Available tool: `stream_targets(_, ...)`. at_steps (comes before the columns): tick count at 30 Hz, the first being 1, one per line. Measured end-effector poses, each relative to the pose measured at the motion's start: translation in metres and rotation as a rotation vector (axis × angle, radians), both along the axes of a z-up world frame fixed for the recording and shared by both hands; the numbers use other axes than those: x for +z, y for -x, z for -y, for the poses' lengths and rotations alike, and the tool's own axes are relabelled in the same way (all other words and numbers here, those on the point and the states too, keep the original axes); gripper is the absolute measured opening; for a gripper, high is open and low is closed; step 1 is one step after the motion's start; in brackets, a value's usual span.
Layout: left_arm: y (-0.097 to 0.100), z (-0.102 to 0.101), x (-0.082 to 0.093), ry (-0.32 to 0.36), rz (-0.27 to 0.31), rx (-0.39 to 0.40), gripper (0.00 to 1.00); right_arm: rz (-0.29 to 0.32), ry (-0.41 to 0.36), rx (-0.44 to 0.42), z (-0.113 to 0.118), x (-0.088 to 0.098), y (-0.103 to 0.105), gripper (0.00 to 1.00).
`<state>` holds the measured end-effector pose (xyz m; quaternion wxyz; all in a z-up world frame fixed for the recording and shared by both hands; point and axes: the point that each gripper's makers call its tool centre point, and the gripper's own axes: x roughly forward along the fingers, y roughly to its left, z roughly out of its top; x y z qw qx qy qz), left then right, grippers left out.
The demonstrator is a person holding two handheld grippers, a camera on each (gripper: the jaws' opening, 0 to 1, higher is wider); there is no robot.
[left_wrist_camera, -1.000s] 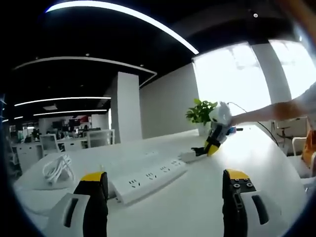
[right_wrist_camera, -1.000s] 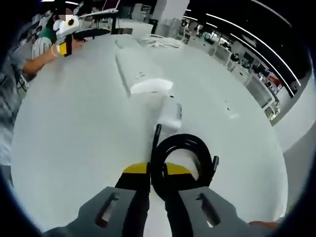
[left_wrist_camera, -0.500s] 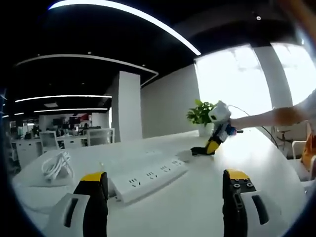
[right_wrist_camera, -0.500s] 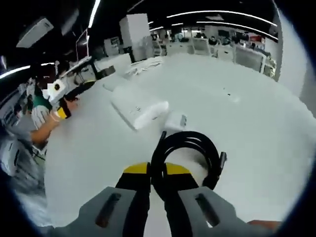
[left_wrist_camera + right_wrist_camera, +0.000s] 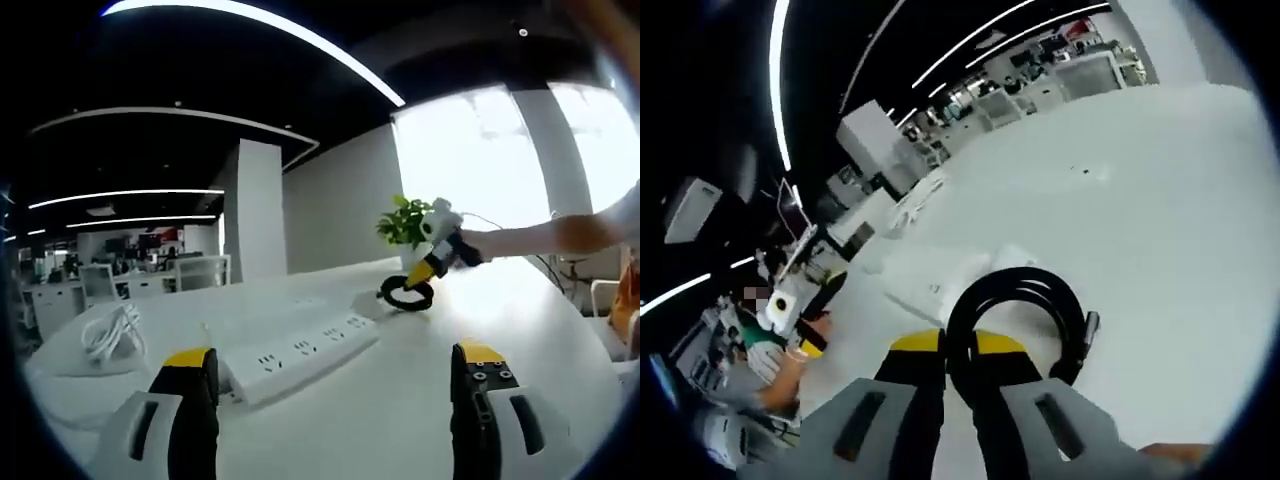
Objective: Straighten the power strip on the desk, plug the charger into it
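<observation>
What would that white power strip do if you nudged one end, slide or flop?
The power strip looks like a long rigid block lying flat, so it would probably pivot and slide, not flop. The smooth white desk likely gives little grip. It is low and flat, so tipping seems unlikely.

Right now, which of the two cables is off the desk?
The black coiled cable, clamped in the right hand-held gripper and lifted. The white bundled cable lies on the desk, far left of the power strip.
</observation>
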<state>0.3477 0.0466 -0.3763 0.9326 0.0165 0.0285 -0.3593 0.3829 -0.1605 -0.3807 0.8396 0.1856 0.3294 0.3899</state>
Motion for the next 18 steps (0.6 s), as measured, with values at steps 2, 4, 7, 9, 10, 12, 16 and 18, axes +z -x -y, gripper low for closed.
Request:
stream_targets(2, 0.0, 0.0, -0.002, -0.001, -0.007, -0.002, 0.98, -0.032, -0.061, -0.039, -0.003, 0.005, 0.003, 0.07)
stream_targets(4, -0.001, 0.0, -0.004, -0.001, -0.013, -0.002, 0.98, -0.054, -0.128, -0.07, -0.006, 0.011, 0.007, 0.07)
stream_targets(7, -0.001, 0.0, -0.005, -0.007, -0.015, 0.0, 0.98, -0.099, -0.215, -0.126, -0.01, 0.017, 0.016, 0.07)
stream_targets(9, -0.001, 0.0, -0.004, -0.007, -0.013, -0.001, 0.98, -0.095, -0.23, -0.136, -0.014, 0.017, 0.022, 0.07)
stream_targets(10, 0.0, 0.001, -0.005, -0.009, -0.013, -0.003, 0.98, -0.109, -0.253, -0.16, -0.016, 0.018, 0.025, 0.07)
stream_targets(12, 0.0, 0.002, -0.006, -0.02, -0.012, -0.006, 0.98, -0.119, -0.284, -0.189, -0.021, 0.021, 0.033, 0.07)
stream_targets(16, 0.001, 0.004, -0.009, -0.052, -0.003, -0.007, 0.98, -0.133, -0.378, -0.261, -0.03, 0.032, 0.048, 0.07)
stream_targets(18, 0.001, 0.004, -0.01, -0.058, -0.001, -0.009, 0.98, -0.127, -0.398, -0.279, -0.037, 0.037, 0.057, 0.07)
